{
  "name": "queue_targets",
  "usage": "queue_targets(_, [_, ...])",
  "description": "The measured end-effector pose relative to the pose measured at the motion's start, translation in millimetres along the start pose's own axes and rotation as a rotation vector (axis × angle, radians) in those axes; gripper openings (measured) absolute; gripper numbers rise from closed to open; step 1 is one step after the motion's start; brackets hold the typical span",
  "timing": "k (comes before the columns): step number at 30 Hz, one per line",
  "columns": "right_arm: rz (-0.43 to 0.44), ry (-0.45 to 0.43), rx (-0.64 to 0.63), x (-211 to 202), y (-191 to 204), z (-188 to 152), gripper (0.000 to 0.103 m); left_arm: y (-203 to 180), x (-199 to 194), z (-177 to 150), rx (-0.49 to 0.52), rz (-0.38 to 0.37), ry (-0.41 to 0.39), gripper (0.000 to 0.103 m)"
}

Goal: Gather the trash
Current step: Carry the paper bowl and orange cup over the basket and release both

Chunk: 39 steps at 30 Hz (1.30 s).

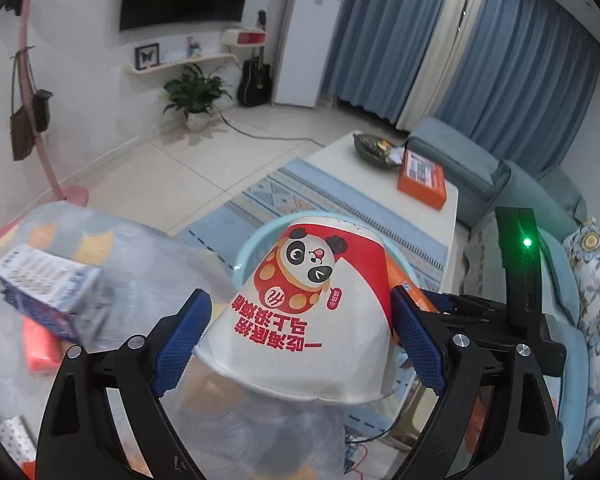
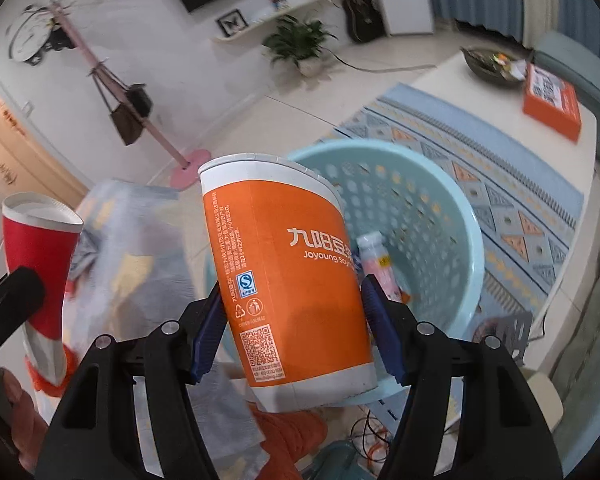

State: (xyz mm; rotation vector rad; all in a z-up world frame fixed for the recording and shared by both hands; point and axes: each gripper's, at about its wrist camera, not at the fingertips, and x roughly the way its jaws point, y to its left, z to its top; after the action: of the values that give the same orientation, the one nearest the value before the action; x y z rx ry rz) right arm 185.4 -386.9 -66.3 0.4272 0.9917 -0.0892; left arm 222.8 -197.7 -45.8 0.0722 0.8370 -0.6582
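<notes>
Pale blue perforated basket [image 2: 440, 216] on the floor, right of centre and just beyond both grippers; patterned rug [image 2: 500, 184] behind it, white low table [image 2: 580, 136] far right. One small pink-and-white bottle [image 2: 374, 258] already lies inside the basket.

Near left: a draped, patterned cloth surface [image 1: 100, 248] with a blue-and-white carton [image 1: 46, 284] resting on it. More trash there, not yet collected.

Right gripper [image 2: 292, 332] pinches the orange paper cup [image 2: 284, 280] low on its body, rim leaning away and left; the cup hangs in front of the basket's near rim.

Left gripper [image 1: 300, 344] pinches the white-and-red panda cup [image 1: 312, 312], held upside down with its rim toward the camera, over the basket's near edge as far as I can judge.

Risks, as judgement: both cups look to be only at the near rim, so an early release could bounce them off the lip onto the floor. Thin paper walls may crush or slip under the pads. Two grippers close together over one opening could knock each other.
</notes>
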Motion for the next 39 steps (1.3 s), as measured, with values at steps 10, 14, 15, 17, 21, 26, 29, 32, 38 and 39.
queue_targets(10, [-0.029,0.018,0.065,13.1,-26.8,-4.8,0.063,-18.9,40.1,0.6,-0.016,-0.03,0.053,0.087])
queue_targets(14, [-0.055,0.002,0.078,6.3,-38.7,-7.3,0.063,-23.2,50.8,-0.4,-0.022,-0.027,0.064,0.088])
queue_targets(15, [-0.065,-0.004,0.082,3.7,-41.4,-8.1,0.063,-24.1,52.6,0.2,-0.025,-0.026,0.066,0.088])
queue_targets(17, [-0.085,-0.014,0.086,-1.4,-45.5,-9.8,0.063,-23.4,56.8,0.6,-0.038,-0.018,0.067,0.089])
queue_targets(21, [-0.106,-0.033,0.072,-10.0,-46.8,-11.8,0.063,-20.6,63.2,-5.6,-0.078,-0.047,0.091,0.089])
queue_targets(26, [-0.106,-0.05,0.047,-18.3,-39.8,-14.1,0.063,-16.1,54.1,-16.4,-0.083,-0.043,0.082,0.089])
queue_targets(29, [-0.075,-0.053,0.032,-21.1,-31.9,-16.6,0.063,-14.3,40.5,-19.1,-0.085,-0.037,0.055,0.089])
queue_targets(32, [-0.051,-0.063,0.016,-25.7,-20.3,-19.0,0.063,-12.0,21.2,-20.9,-0.082,-0.037,0.017,0.088])
queue_targets(38, [0.004,-0.087,-0.051,-40.9,16.3,-21.5,0.063,-7.4,-29.9,-30.7,-0.071,-0.017,-0.074,0.087])
queue_targets(39, [0.011,-0.092,-0.061,-43.4,21.6,-21.7,0.063,-5.3,-39.0,-33.6,-0.071,-0.011,-0.087,0.087])
